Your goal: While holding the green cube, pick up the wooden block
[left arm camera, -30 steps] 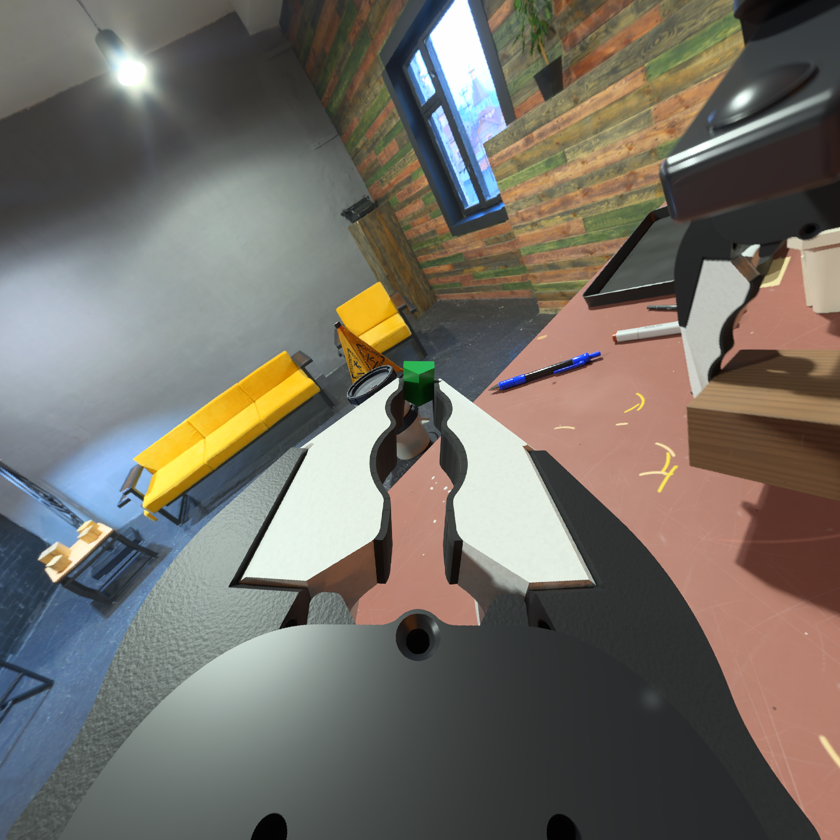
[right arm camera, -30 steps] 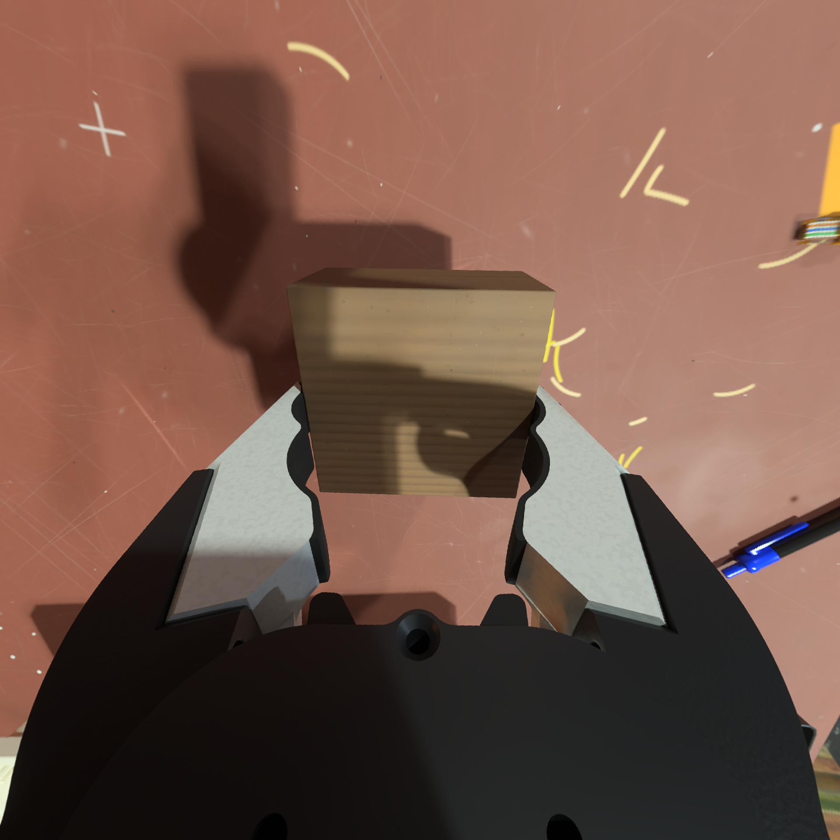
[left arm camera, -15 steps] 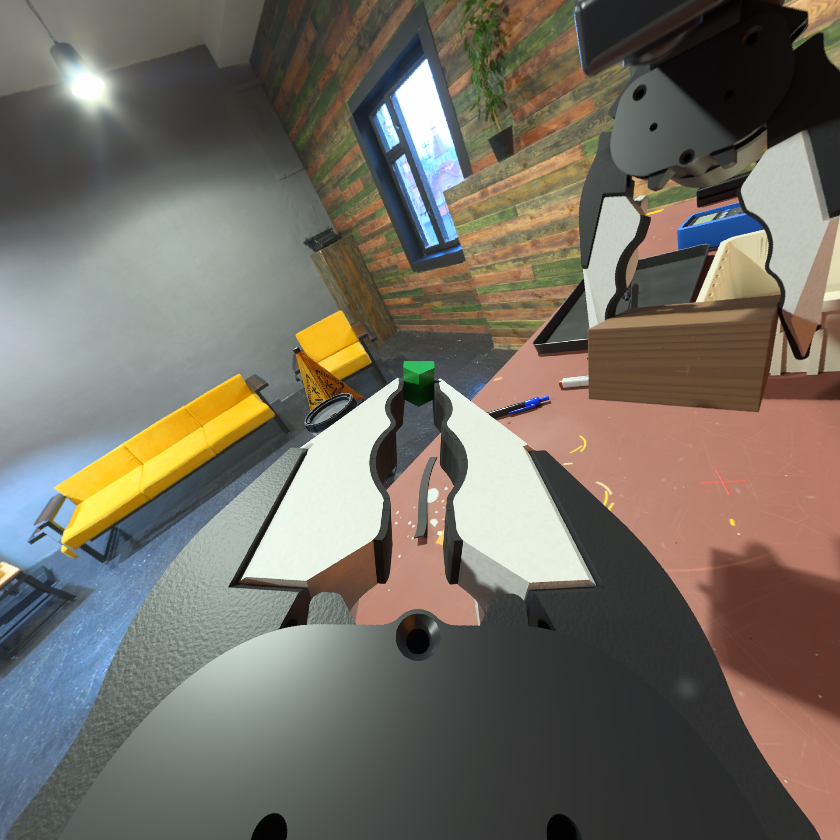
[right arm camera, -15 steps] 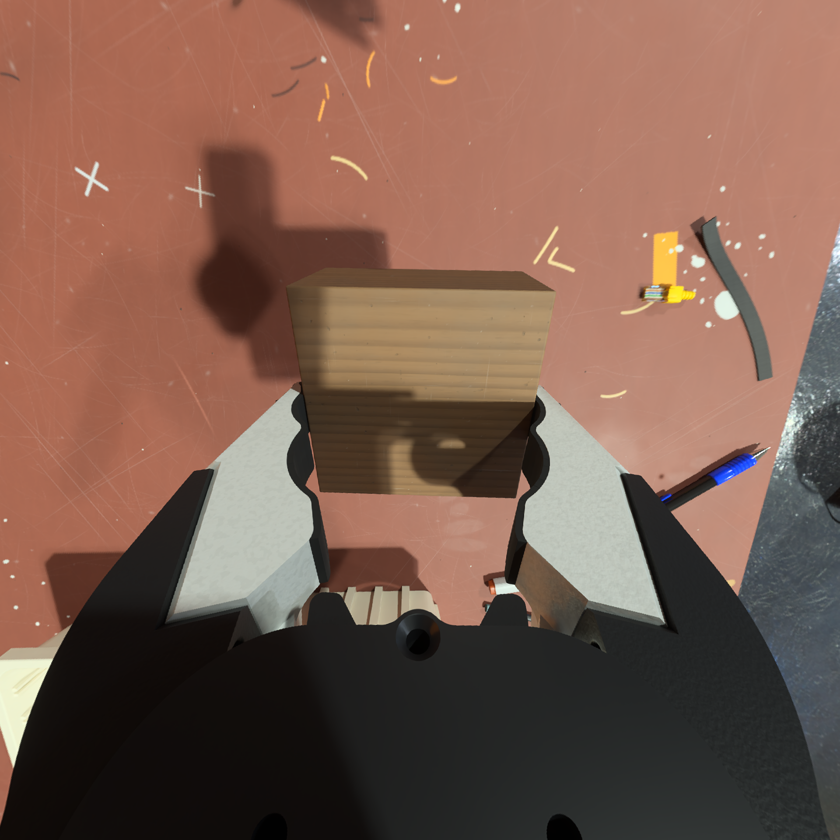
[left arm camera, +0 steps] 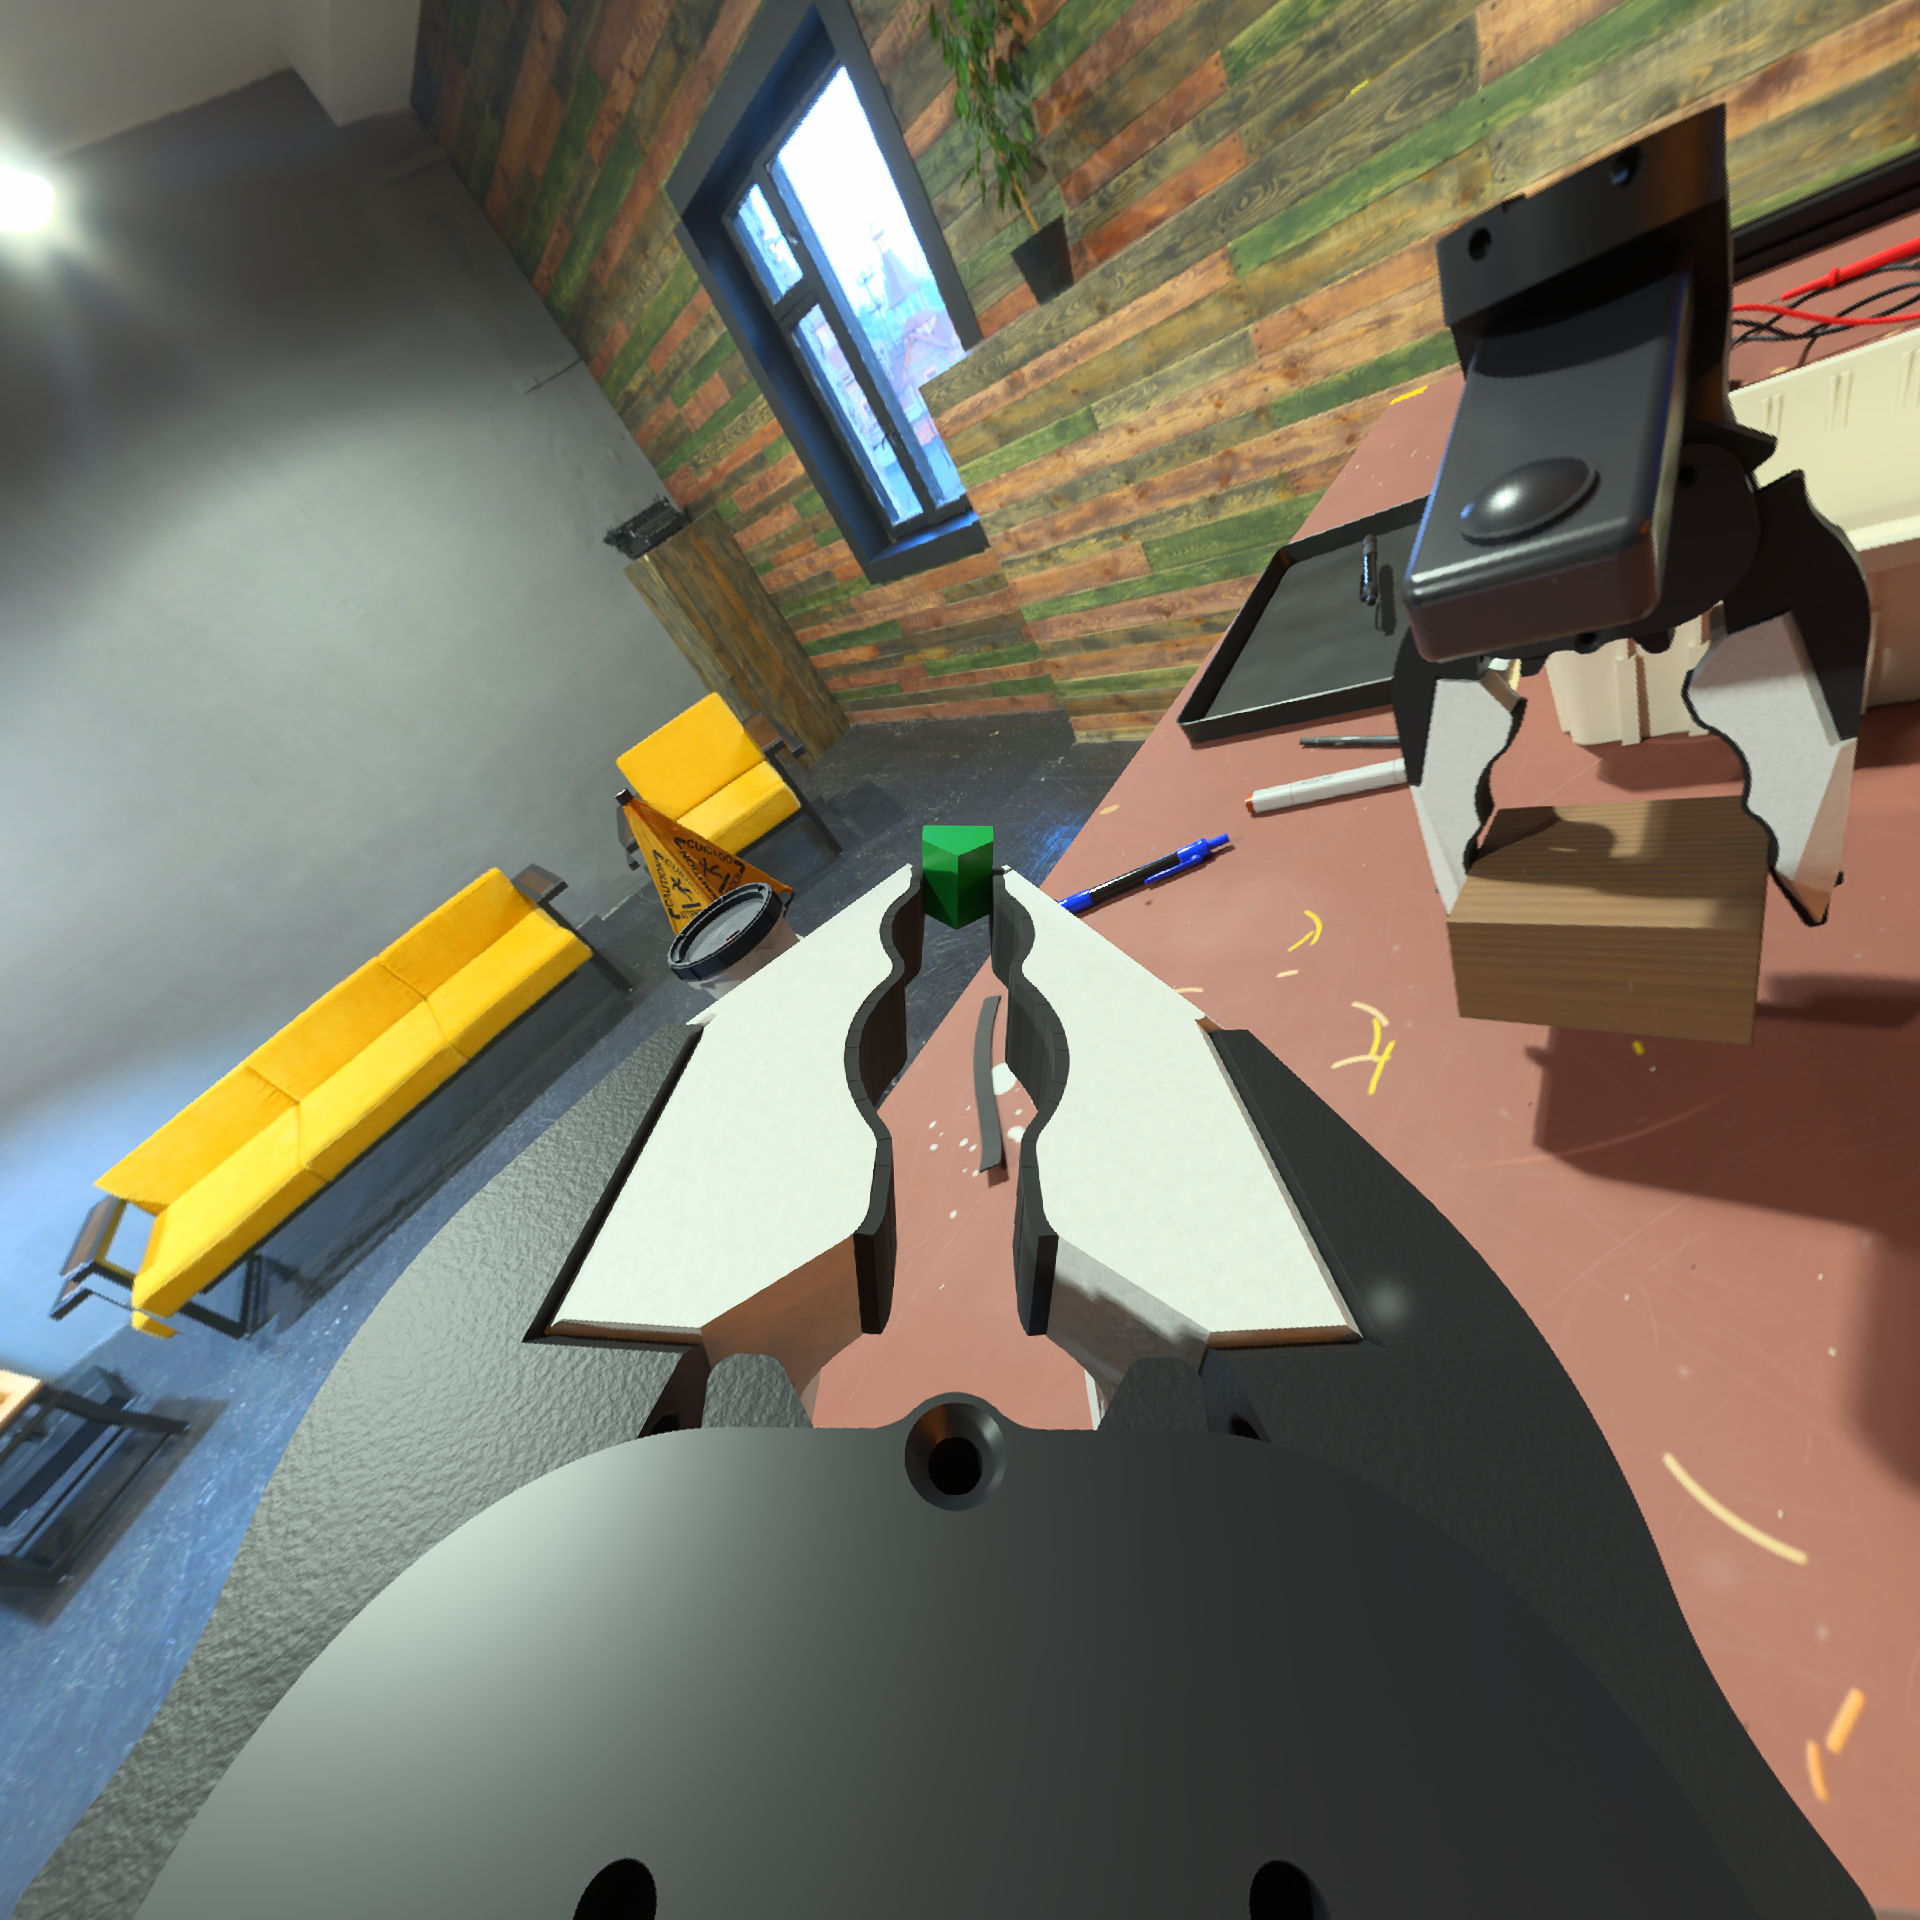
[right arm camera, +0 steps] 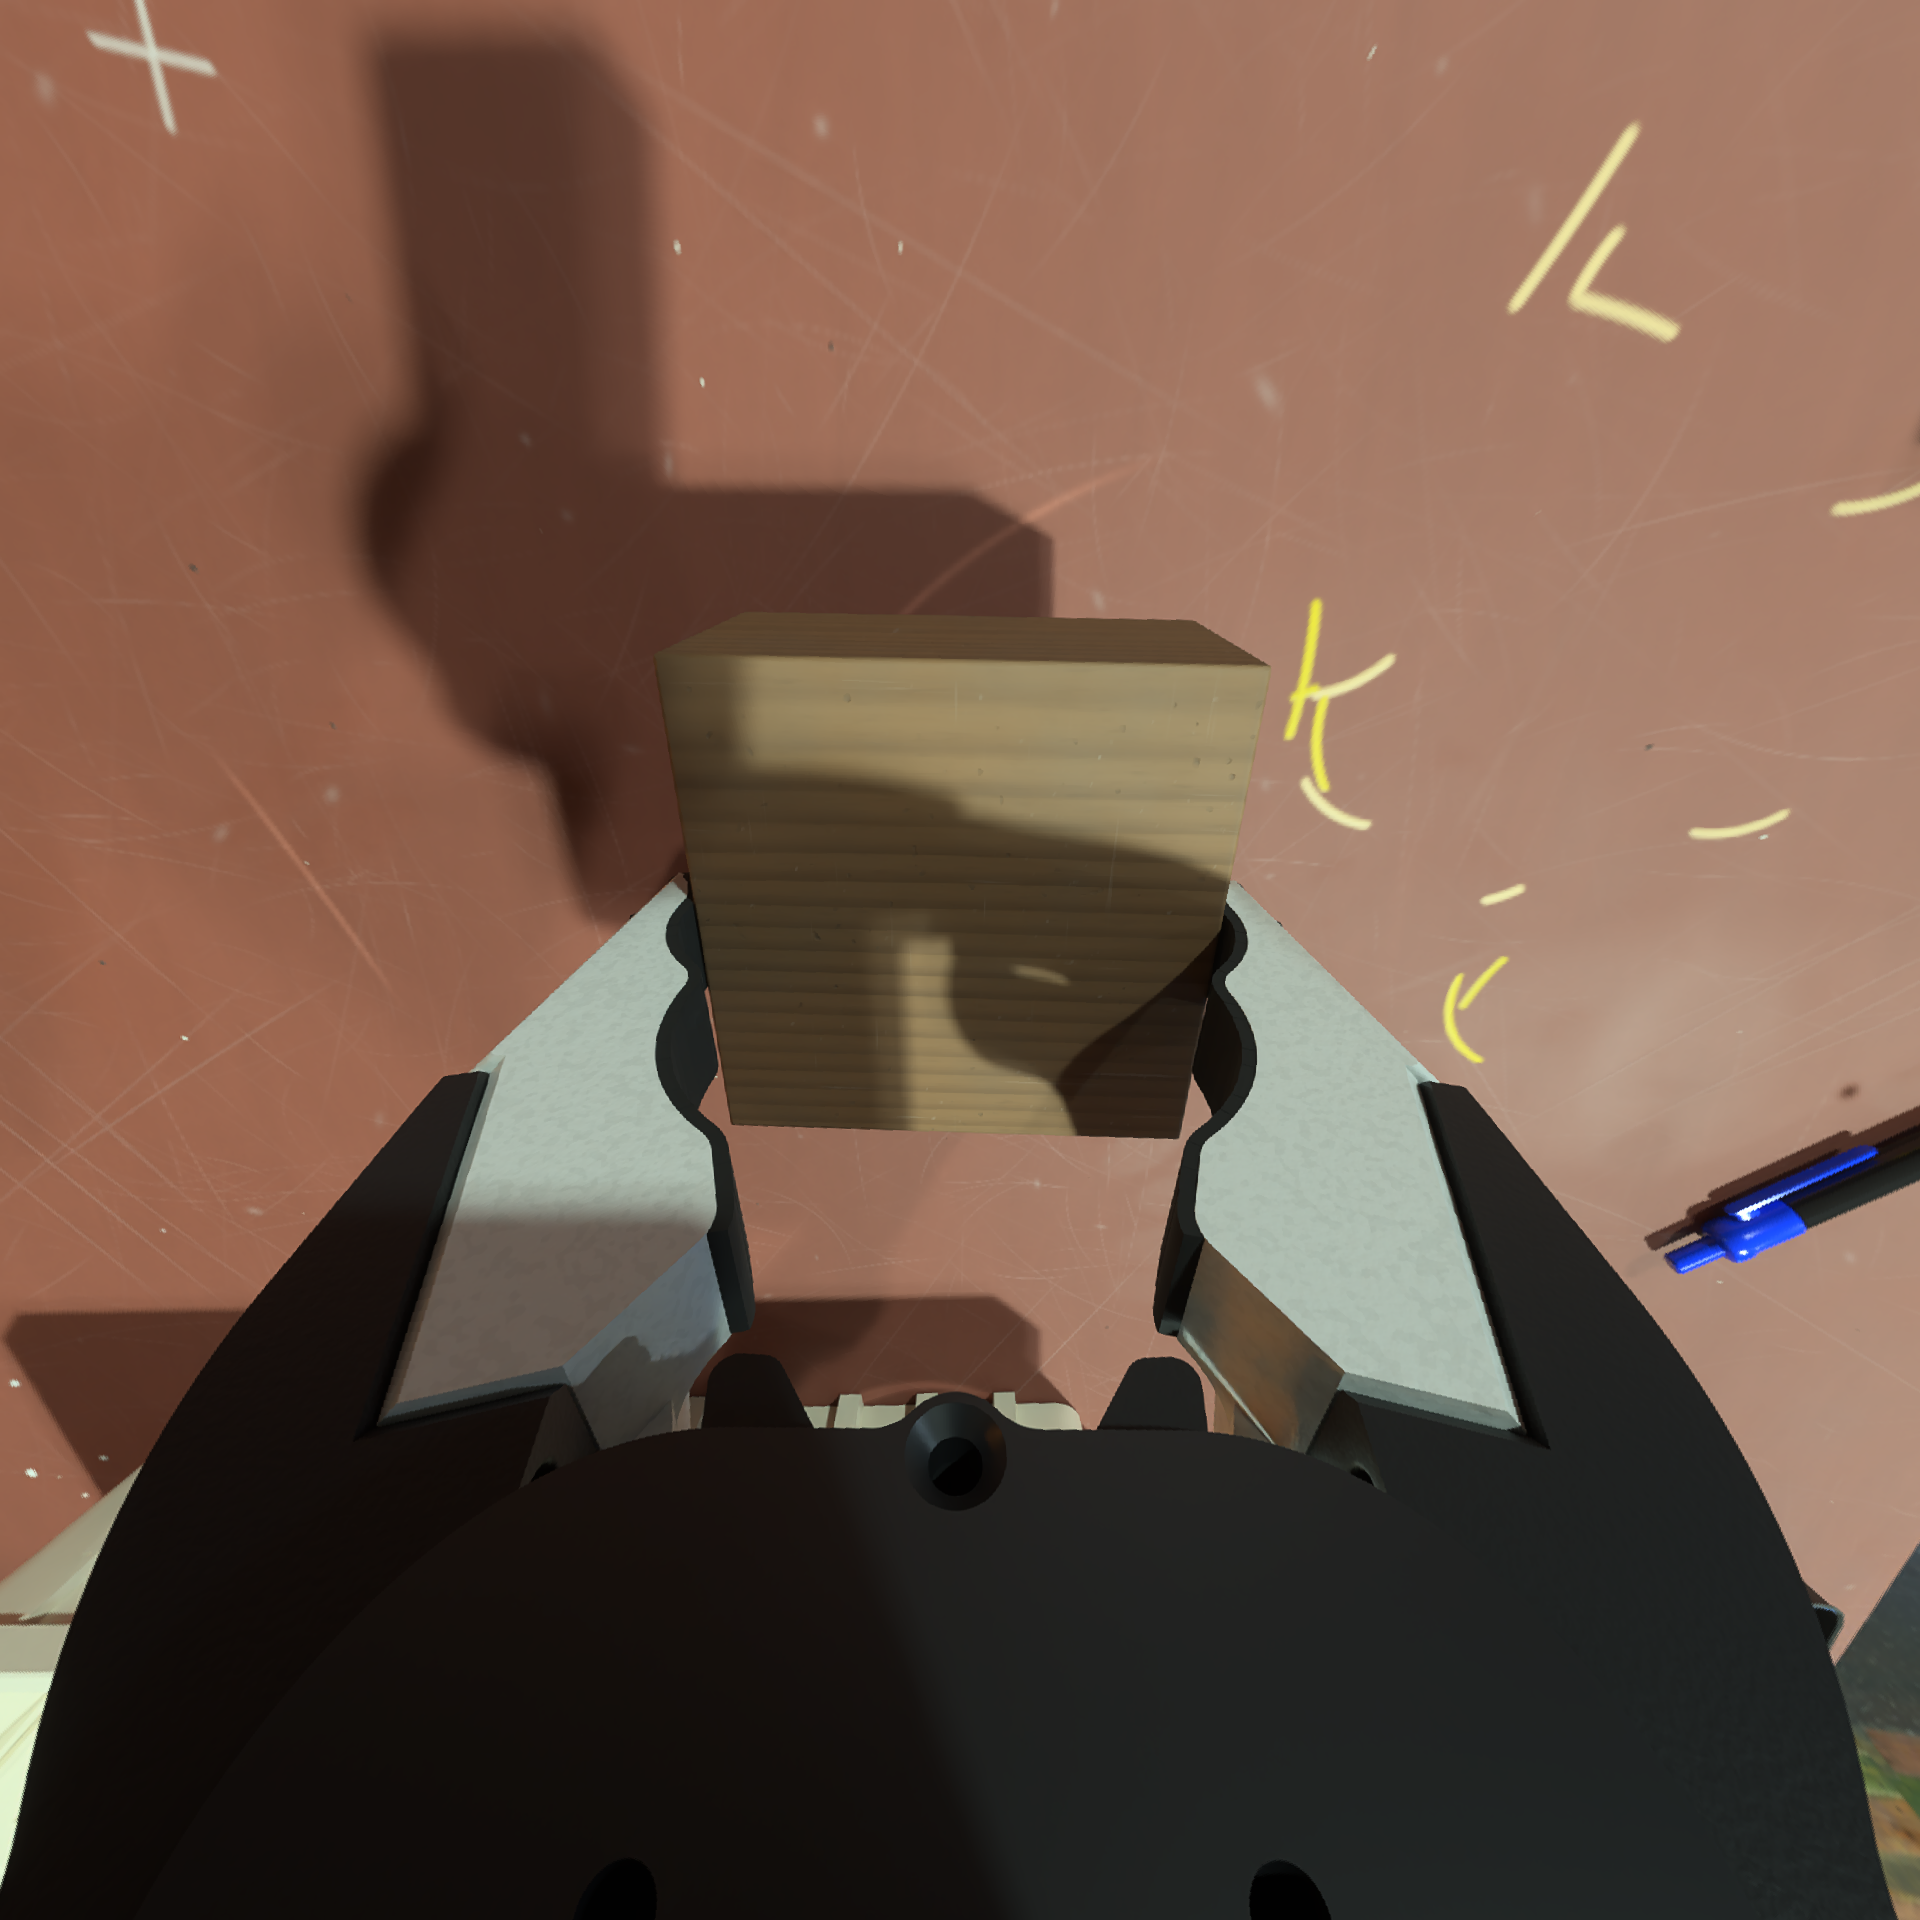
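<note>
My left gripper [left arm camera: 957,896] is shut on a small green cube [left arm camera: 956,869] held at its fingertips, above the near edge of the reddish table [left arm camera: 1558,1299]. My right gripper [right arm camera: 954,914] is shut on the wooden block [right arm camera: 961,862], which fills the gap between its fingers and hangs above the table, casting a shadow below. In the left wrist view the right gripper [left arm camera: 1631,873] shows at the upper right, pointing down, with the wooden block [left arm camera: 1605,930] clamped between its fingers and lifted off the table.
A blue pen [left arm camera: 1143,875] [right arm camera: 1787,1210], a white marker [left arm camera: 1325,795] and a black tray [left arm camera: 1304,634] lie on the table beyond the left gripper. A cream box [left arm camera: 1860,488] stands behind the right gripper. A dark strip [left arm camera: 985,1086] lies near the table edge. Floor with yellow sofas is left.
The right gripper with the wooden block rose, then came lower toward the table again. The left wrist view has swung; the block now shows farther right. Both grips are unchanged.
</note>
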Tool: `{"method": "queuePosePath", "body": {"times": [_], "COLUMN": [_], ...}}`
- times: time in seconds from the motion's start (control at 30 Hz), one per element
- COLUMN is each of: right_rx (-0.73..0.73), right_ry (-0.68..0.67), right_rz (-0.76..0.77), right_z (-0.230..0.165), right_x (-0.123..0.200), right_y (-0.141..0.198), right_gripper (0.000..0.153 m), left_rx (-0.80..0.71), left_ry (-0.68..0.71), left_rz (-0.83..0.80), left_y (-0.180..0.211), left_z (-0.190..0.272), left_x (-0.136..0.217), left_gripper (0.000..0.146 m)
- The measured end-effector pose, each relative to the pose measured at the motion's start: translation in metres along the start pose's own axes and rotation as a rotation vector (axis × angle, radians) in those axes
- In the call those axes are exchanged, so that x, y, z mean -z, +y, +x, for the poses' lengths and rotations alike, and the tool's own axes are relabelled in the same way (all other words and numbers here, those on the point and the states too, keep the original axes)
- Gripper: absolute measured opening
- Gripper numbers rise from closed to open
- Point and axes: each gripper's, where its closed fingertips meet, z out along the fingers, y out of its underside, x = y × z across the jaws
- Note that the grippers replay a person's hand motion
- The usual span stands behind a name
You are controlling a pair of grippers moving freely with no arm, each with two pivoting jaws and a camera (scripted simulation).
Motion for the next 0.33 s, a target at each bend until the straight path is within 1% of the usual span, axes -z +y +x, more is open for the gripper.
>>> {"method": "queuePosePath", "body": {"times": [0.13,0.33], "right_rx": [0.011,0.014], "right_ry": [0.009,0.032], "right_rz": [-0.072,-0.206], "right_z": [0.000,0.000], "right_x": [-0.014,-0.032], "right_y": [0.012,0.030], "right_gripper": [0.095,0.095], "left_rx": [-0.003,-0.008], "left_ry": [0.016,0.015], "left_rz": [-0.017,-0.026], "left_y": [0.003,0.007], "left_z": [-0.011,-0.014], "left_x": [0.013,0.016], "left_gripper": [0.011,0.011]}}
